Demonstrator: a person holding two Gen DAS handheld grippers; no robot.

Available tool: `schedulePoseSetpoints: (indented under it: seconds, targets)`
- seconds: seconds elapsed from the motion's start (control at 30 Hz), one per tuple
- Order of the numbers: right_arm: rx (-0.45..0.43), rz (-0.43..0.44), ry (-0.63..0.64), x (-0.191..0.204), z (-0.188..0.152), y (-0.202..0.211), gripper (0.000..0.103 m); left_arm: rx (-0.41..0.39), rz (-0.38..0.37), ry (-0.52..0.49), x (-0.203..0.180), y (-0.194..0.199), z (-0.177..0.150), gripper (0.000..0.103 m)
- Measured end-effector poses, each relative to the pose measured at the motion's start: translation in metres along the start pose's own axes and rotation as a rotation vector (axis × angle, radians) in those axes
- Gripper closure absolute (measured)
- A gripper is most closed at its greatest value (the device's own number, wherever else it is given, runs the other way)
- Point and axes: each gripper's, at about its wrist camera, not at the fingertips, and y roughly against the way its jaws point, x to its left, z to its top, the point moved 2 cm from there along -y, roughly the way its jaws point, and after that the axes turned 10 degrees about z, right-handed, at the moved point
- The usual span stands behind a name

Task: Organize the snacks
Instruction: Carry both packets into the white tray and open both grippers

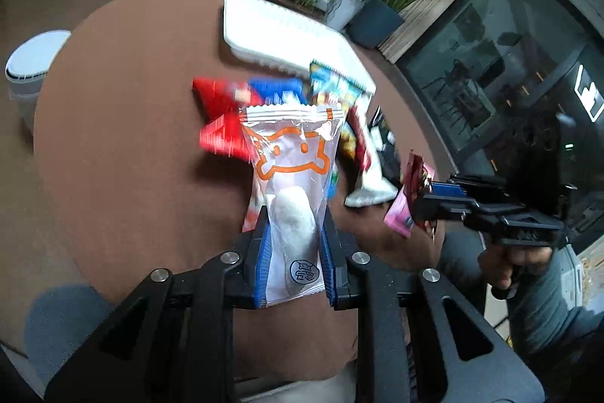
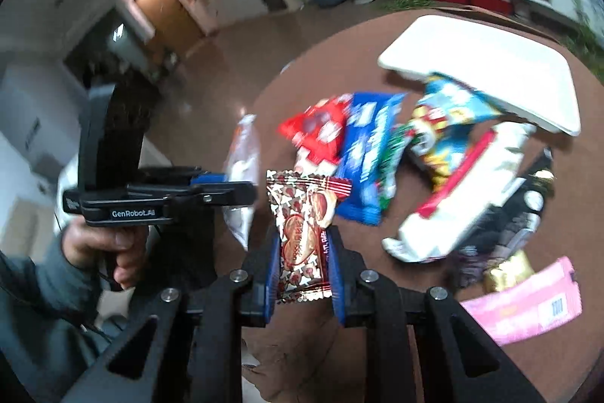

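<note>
Living-room setting: white shelving and potted plants along the far wall, round brown table (image 1: 132,138) in front.

Left gripper (image 1: 295,233): jaws narrowed onto a clear packet with an orange outline print (image 1: 292,169), clamped at its lower end with a white snack visible inside. Long axis runs straight along the fingers, crimped top edge pointing away from the camera, held above the table.

Right gripper (image 2: 304,244): jaws closed on a small red-and-white heart-print wrapper (image 2: 304,225), gripped near its lower half. Long axis also along the fingers, far end tilted slightly right. It's off the table near the near edge.

White tray (image 2: 490,63) sits toward the table's far edge. The loose pile lies just in front of it, around table centre: red packet (image 2: 321,131), blue packet (image 2: 370,150) touching it, a multicolour bag (image 2: 445,123) overlapping the tray's near rim, a white-and-red pack (image 2: 464,187), dark wrappers further right. Pink packet (image 2: 528,308) sits near the table's near-right edge. Pile is motion-blurred, so labels are unreadable.
</note>
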Motion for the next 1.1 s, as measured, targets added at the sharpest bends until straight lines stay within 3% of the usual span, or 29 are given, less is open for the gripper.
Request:
schedulePoseSetpoints:
  seconds: [0.13, 0.27, 0.4, 0.5, 0.7, 0.9, 1.1]
  targets:
    - [-0.111, -0.045, -0.105, -0.037, 0.012, 0.037, 0.078, -0.046, -0.003, -0.014, 0.007, 0.012, 0.046, 0.082]
    - [-0.221, -0.125, -0.202, -0.083, 0.034, 0.078, 0.078, -0.082, 0.042, -0.083, 0.005, 0.014, 0.103, 0.082]
    - [-0.287, -0.211, -0.270, -0.127, 0.069, 0.100, 0.078, -0.069, 0.092, -0.153, 0.000, -0.009, 0.163, 0.082]
    - [-0.311, -0.242, -0.305, -0.150, 0.090, 0.109, 0.078, -0.021, 0.088, -0.178, -0.009, -0.043, 0.203, 0.082]
    - [-0.235, -0.251, -0.332, -0.189, 0.131, 0.080, 0.078, 0.070, 0.148, -0.269, -0.035, -0.104, 0.247, 0.082]
    - [-0.131, -0.291, -0.321, -0.202, 0.137, 0.039, 0.078, 0.183, 0.197, -0.303, -0.055, -0.167, 0.244, 0.082]
    - [-0.081, -0.337, -0.324, -0.215, 0.141, 0.017, 0.078, 0.226, 0.240, -0.307, -0.051, -0.200, 0.242, 0.082]
